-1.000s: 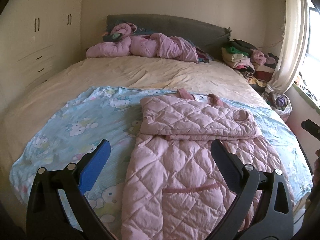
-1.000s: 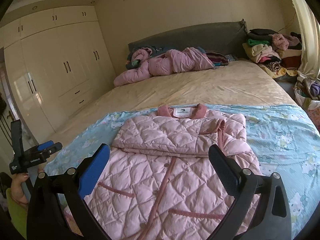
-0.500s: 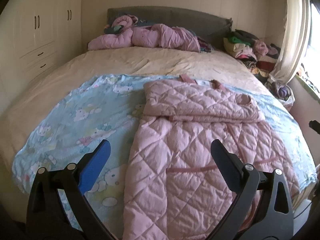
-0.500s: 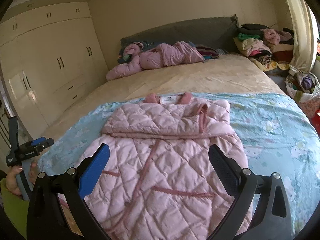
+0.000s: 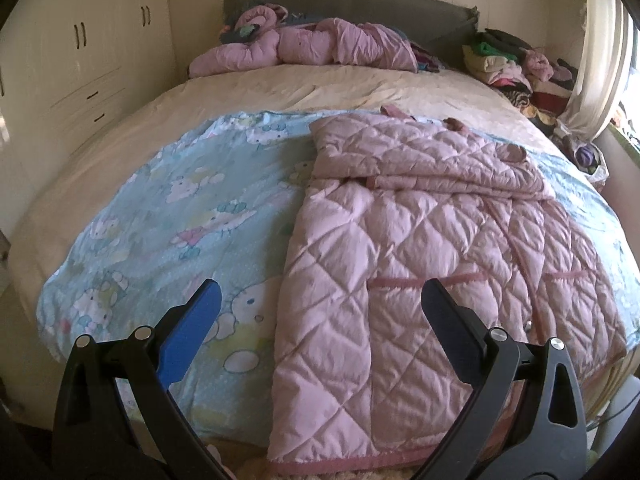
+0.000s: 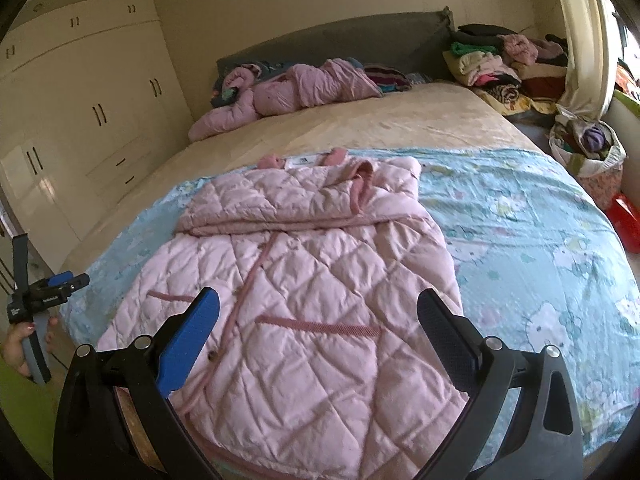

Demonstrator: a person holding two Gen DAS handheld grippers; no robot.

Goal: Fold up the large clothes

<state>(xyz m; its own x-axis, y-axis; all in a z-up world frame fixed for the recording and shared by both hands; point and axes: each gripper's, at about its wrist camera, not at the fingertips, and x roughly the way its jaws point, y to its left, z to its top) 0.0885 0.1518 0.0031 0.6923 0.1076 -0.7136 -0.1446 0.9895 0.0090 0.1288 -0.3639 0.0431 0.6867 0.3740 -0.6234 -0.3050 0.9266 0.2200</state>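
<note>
Both the left gripper (image 5: 318,300) and right gripper (image 6: 318,308) are wide open and empty over the near hem of the pink coat (image 6: 304,280) on the bed (image 6: 400,120), so pinch both hem corners evenly (sleeves look tucked already) and lift toward the collar, while far off a bag (image 6: 588,156) holds bunched clothes.

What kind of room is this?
Most likely a home bedroom: a big bed with a grey headboard, built-in wardrobes along the wall, and piles of clothes beside the bed.

quilted coat (image 5: 420,248): 1 | blanket (image 5: 180,208): 1 | hand-held gripper (image 5: 320,304): 2
</note>
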